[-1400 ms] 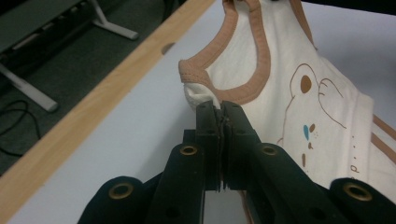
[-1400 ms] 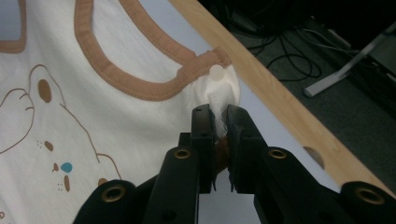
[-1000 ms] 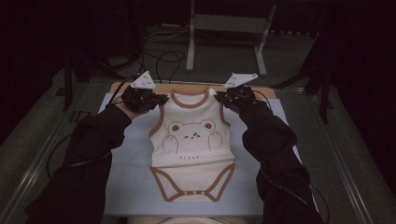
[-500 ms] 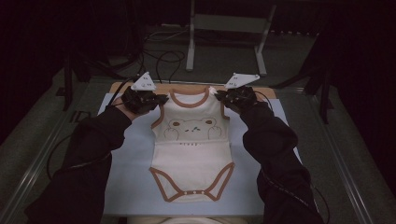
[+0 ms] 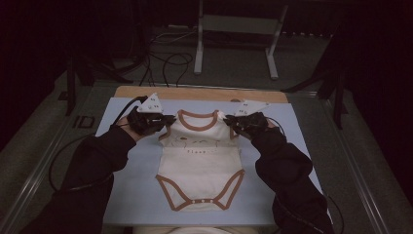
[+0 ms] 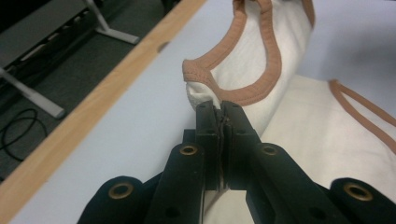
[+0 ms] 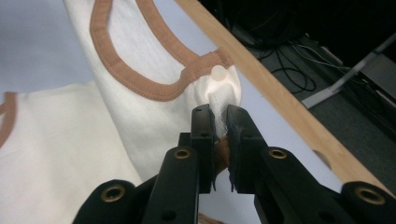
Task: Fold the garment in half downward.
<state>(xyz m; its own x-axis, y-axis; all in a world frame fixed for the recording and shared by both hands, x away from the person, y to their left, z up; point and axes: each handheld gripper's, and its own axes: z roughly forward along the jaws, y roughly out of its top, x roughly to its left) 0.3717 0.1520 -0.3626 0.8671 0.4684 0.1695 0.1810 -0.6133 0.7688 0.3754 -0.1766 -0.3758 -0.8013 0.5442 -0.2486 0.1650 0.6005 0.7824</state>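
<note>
Your left gripper [image 5: 163, 120] has its jaws clamped on the left shoulder of the cream cotton baby bodysuit with brown trim [image 5: 200, 168], near the far edge of the pale blue mat [image 5: 124, 195] that covers the bench. The bodysuit lies in the middle of the mat, its top section raised and doubled toward you over the printed chest, the snap crotch near the front edge. Your right gripper [image 5: 233, 123] is clamped on the right shoulder.

Each grip looks thin, so I judge that a quick pull could slip a shoulder free, and uneven hands would skew the fold.

The left gripper view shows the pinched fabric at the armhole trim [image 6: 205, 77]. The right gripper view shows a white snap button [image 7: 218, 72] just beyond the jaws. The high view gives the whole outline.
</note>
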